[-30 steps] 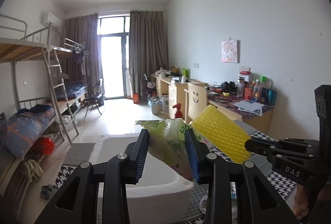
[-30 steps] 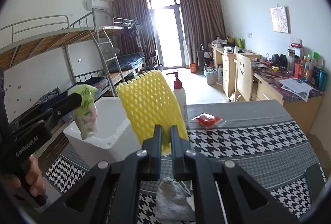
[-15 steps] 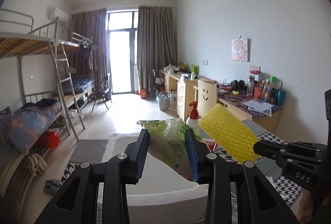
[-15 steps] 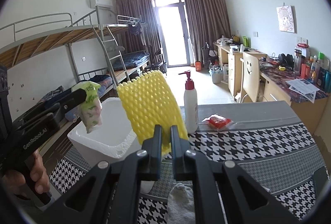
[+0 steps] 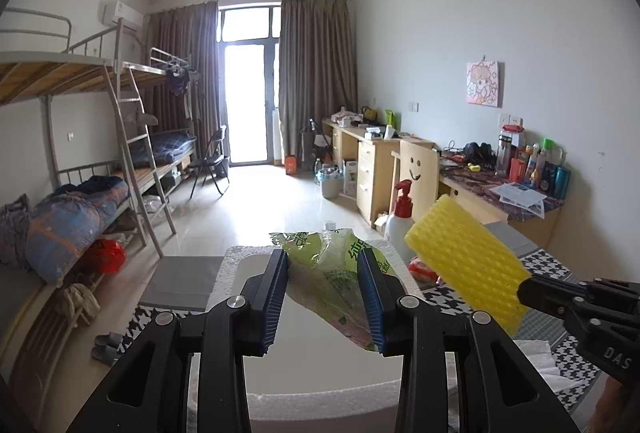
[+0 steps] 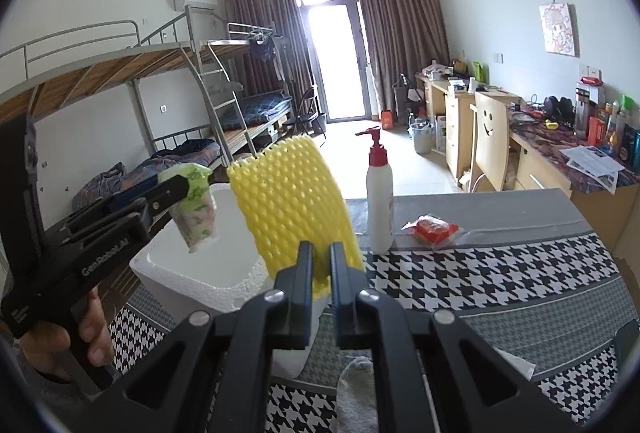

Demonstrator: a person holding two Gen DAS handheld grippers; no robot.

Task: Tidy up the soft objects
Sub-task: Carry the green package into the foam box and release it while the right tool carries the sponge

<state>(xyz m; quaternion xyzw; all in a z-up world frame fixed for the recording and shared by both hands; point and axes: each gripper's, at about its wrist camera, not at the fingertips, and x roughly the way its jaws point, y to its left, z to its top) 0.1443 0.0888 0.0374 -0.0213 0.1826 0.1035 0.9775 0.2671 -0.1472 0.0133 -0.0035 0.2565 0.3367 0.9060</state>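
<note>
A crumpled green-and-clear plastic bag (image 5: pixel 332 273) sits low in the middle of the left wrist view, pinched between the blue pads of the left gripper (image 5: pixel 326 297), whose fingers (image 5: pixel 276 297) are closed on it from both sides; it hangs in the air above the open white foam box (image 5: pixel 320 385) that fills the bottom of that frame. In the right wrist view the same bag (image 6: pixel 194 209) dangles at centre left over the foam box (image 6: pixel 188 273). A yellow foam net sleeve (image 6: pixel 292 209) stands tilted in the middle of the right wrist view, its lower end clamped between the nearly shut fingers (image 6: pixel 304 289) of the right gripper (image 6: pixel 320 273), just right of the box. Behind it on the houndstooth-covered worktop (image 6: pixel 500 273) stand a white pump bottle with a red top (image 6: pixel 379 209) and, just beside it, a red packet in clear wrap (image 6: pixel 434 231). A grey cloth (image 6: pixel 356 393) lies at the bottom centre. A hand (image 6: pixel 64 341) holds the left gripper's handle at lower left.
</note>
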